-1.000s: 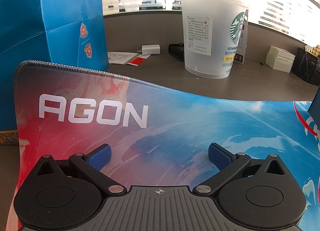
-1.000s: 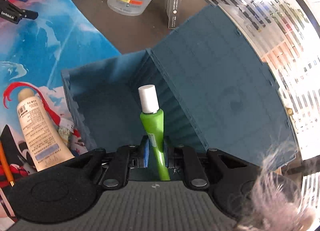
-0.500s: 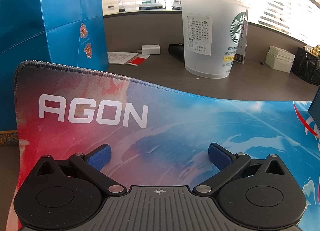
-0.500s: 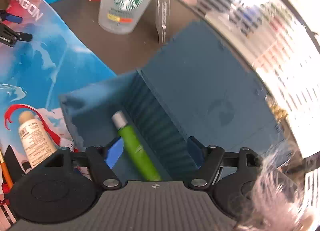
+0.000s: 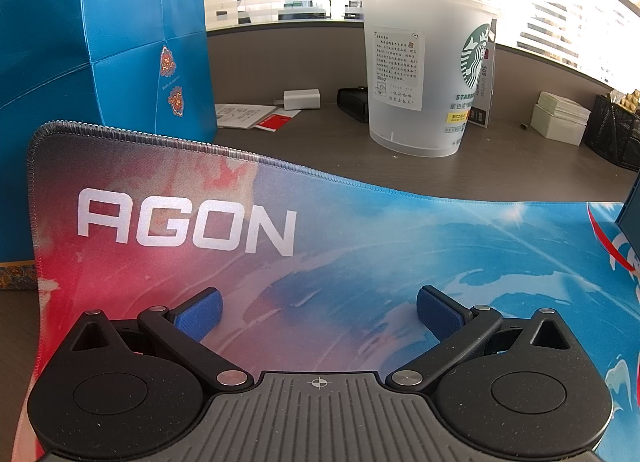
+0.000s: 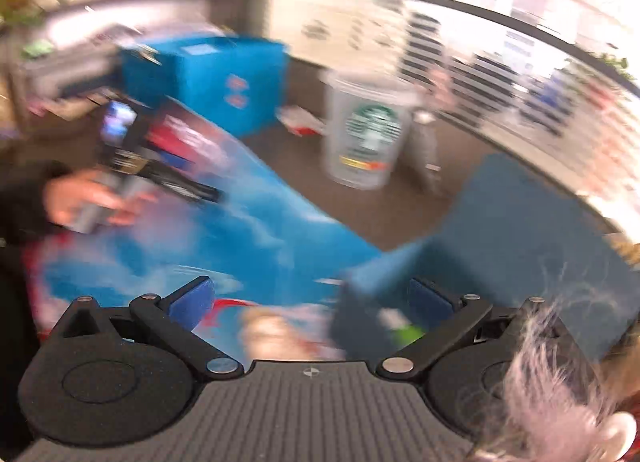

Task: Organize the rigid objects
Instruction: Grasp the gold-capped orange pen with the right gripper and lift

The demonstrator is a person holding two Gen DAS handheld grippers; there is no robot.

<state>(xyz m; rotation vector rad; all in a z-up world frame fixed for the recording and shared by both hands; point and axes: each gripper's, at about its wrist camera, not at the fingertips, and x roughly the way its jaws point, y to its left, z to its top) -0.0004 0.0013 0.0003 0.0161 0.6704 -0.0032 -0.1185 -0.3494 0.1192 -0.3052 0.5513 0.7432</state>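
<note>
My right gripper (image 6: pixel 310 304) is open and empty, raised above the mat; the view is blurred by motion. Below it the green tube with a white cap (image 6: pixel 402 328) lies inside the dark blue box (image 6: pixel 500 229), whose lid stands open to the right. A cream tube (image 6: pixel 272 332) lies on the mat just left of the box. My left gripper (image 5: pixel 318 312) is open and empty, resting low over the colourful AGON mat (image 5: pixel 360 246). The left gripper and the hand holding it (image 6: pixel 92 197) show at the left of the right wrist view.
A frosted Starbucks cup (image 5: pixel 424 85) stands on the desk beyond the mat, with a small carton behind it. A bright blue box (image 5: pixel 92 57) stands at the left. Papers, a white charger (image 5: pixel 302 99), a white box and a black mesh basket (image 5: pixel 614 133) lie further back.
My right gripper let go of the green tube, which now lies in the dark blue box, opened wide, and lifted and swung up away from the box. The left gripper has not moved.
</note>
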